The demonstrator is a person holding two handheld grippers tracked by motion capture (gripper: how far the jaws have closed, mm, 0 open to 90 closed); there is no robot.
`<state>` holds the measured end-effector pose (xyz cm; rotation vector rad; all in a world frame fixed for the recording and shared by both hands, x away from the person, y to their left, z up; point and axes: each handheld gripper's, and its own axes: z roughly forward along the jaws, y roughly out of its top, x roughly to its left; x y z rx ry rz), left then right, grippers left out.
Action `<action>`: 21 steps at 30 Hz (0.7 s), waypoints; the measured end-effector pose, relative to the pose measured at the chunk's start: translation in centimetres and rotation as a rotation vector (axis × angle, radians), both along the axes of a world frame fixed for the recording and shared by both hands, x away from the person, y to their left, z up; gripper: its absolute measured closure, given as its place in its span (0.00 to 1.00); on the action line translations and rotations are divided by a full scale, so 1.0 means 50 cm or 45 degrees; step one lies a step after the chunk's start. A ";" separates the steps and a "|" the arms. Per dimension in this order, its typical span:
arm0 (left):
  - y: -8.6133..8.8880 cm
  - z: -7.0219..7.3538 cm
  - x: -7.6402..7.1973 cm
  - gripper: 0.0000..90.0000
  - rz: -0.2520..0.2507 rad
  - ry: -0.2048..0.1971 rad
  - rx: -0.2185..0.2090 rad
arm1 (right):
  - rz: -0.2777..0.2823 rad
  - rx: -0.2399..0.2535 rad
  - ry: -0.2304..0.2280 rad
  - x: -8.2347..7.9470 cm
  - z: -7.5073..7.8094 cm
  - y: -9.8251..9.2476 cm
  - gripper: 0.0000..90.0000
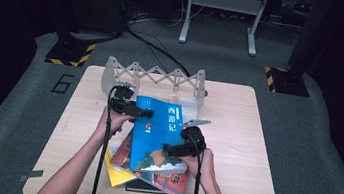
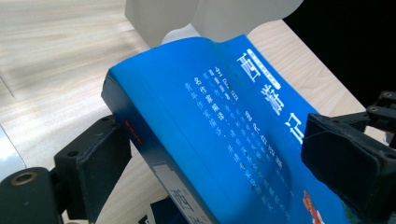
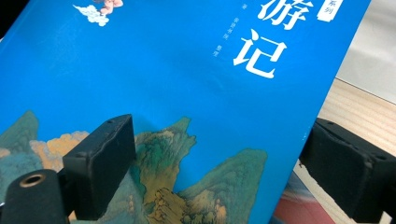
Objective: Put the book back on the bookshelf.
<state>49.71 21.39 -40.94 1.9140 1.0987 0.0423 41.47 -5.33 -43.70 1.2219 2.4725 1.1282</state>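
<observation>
Between our left gripper (image 2: pixel 205 163)'s jaws sits the spine edge of the blue book (image 2: pixel 224 130): one jaw lies under the back cover, the other presses on the front, so we read it as clamped on the book's thickness. At the opposite side our right gripper (image 3: pixel 219 172) straddles the lower edge, one jaw on the painted mountain scene of the cover, the other past the edge underneath; the jaws stand wide and appear to pinch the book, though we cannot see the under-pad's contact.

From the high view, the left gripper (image 1: pixel 130 107) takes the book's (image 1: pixel 160 133) upper left corner and the right gripper (image 1: pixel 184 148) its lower right. The book is tilted up off a stack of books (image 1: pixel 149 177) lying askew on the wooden table (image 1: pixel 245 137). Titles beneath are mostly covered. Behind the book stands a pale expanding book rack (image 1: pixel 154 78); its bottom is partly hidden by the blue cover.
</observation>
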 end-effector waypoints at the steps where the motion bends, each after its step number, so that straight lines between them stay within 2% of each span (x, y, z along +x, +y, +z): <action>1: 0.000 0.003 -0.002 0.11 -0.005 0.006 0.000 | 0.003 -0.003 0.005 0.000 0.001 0.001 0.12; 5: -0.007 0.023 -0.008 0.12 -0.016 -0.022 0.028 | -0.001 -0.001 0.002 0.002 0.001 0.003 0.12; 7: -0.010 0.024 -0.010 0.13 -0.011 -0.028 0.042 | -0.008 0.004 0.002 0.002 0.000 0.004 0.13; 8: -0.013 0.019 -0.011 0.13 -0.036 0.003 0.030 | -0.008 0.004 0.002 0.002 0.000 0.004 0.13; 9: -0.015 0.014 -0.012 0.13 -0.058 0.013 0.020 | -0.015 0.015 -0.003 0.001 -0.002 0.004 0.13; 12: -0.034 -0.007 -0.025 0.14 -0.095 0.037 0.046 | -0.019 0.028 -0.013 0.000 -0.004 0.003 0.13; 13: -0.036 -0.012 -0.028 0.14 -0.104 0.052 0.021 | -0.022 0.027 -0.016 -0.001 -0.004 0.002 0.13; 18: -0.038 -0.003 -0.040 0.14 -0.126 0.041 0.011 | -0.020 0.034 -0.020 0.001 -0.004 0.003 0.13; 19: -0.046 0.000 -0.046 0.18 -0.144 0.062 0.002 | -0.023 0.040 -0.018 0.001 -0.004 0.004 0.14; 20: -0.052 0.004 -0.052 0.16 -0.139 0.040 0.064 | -0.022 0.048 -0.012 0.002 -0.004 0.007 0.14; 21: -0.054 0.009 -0.056 0.16 -0.136 0.027 0.096 | -0.022 0.043 -0.007 0.003 -0.003 0.009 0.14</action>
